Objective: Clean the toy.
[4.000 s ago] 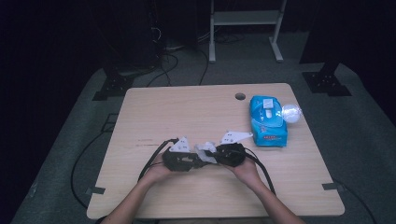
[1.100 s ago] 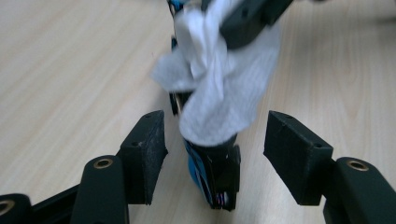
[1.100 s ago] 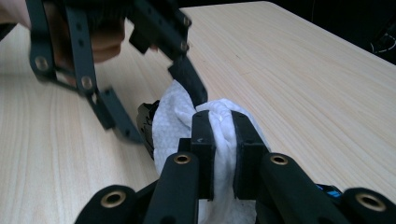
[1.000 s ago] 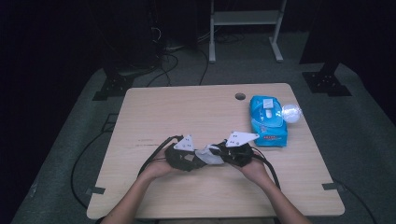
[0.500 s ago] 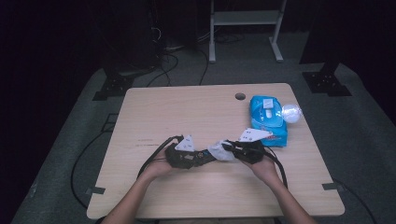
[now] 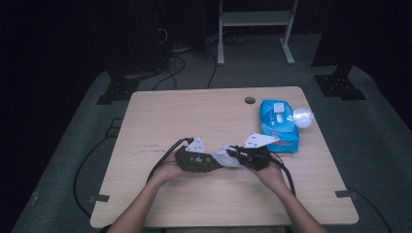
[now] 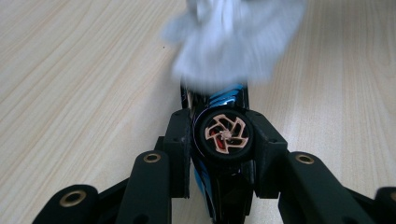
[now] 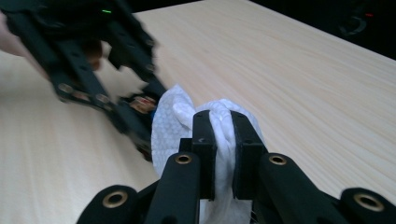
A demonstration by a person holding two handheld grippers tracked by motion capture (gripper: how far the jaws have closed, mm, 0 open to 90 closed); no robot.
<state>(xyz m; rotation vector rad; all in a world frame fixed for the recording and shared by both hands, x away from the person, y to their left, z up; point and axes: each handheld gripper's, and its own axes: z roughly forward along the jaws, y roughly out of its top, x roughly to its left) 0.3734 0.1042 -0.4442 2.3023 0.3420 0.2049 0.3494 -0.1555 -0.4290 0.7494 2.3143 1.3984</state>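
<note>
Left gripper [image 7: 219, 140] jaws clamp a toy car [image 7: 223, 140], its long axis running straight out along them. Right gripper [image 8: 223, 135] jaws pinch a white wipe [image 8: 187, 121] against the car's far end.

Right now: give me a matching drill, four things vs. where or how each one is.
Things:
1. toy car
2. white wipe
3. blue wipes pack
4. table hole

States:
A. lying flat near the table's right edge
B. clamped in the right gripper
C. clamped in the left gripper
D. near the far edge, beside the pack

Pairs: 1-C, 2-B, 3-A, 4-D
</note>
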